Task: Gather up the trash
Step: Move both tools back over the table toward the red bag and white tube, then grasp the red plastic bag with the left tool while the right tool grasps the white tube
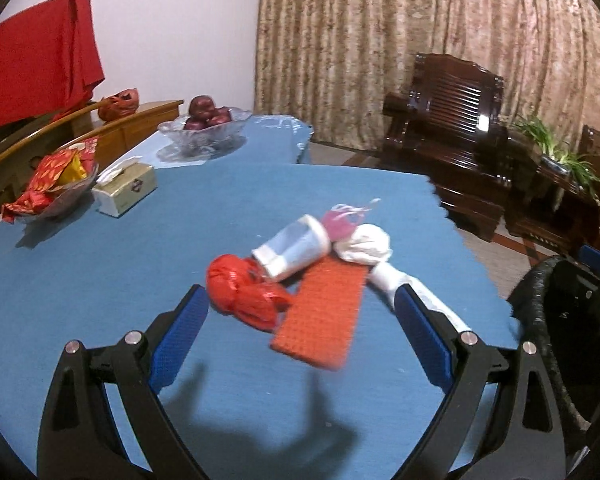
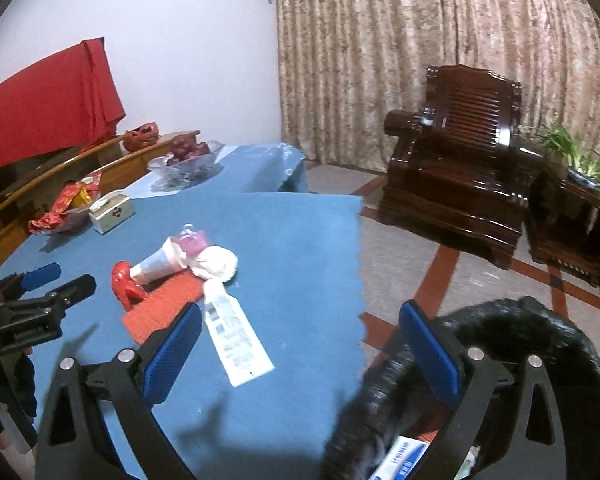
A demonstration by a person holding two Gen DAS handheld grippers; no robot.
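Hovering above the blue table [image 1: 100,280], the left gripper [image 1: 300,312] has its blue-padded jaws spread wide and empty, framing a small heap of trash. Everything in that heap can be placed against the orange textured sheet [image 1: 320,316], which lies flat near the table's right edge. A knotted red plastic bag [image 1: 244,292] sits just left of the sheet, touching its corner. A clear plastic cup [image 1: 292,246] with a white rim lies on its side across the sheet's far end. Beyond the cup is a pink bag [image 1: 340,224], and beside that, at the sheet's far right corner, a crumpled white wad [image 1: 364,244]. A long white printed wrapper [image 2: 236,336] stretches from the wad along the sheet's right side toward the camera.

The right gripper [image 2: 300,344] also has its jaws apart, holding nothing; it hangs over the table edge to the right of the sheet, above a trash bin [image 2: 500,328] lined with a black bag, with some packaging already inside. Far left of the sheet stand a tissue box [image 1: 126,192] and a glass bowl of sweets [image 1: 56,184].
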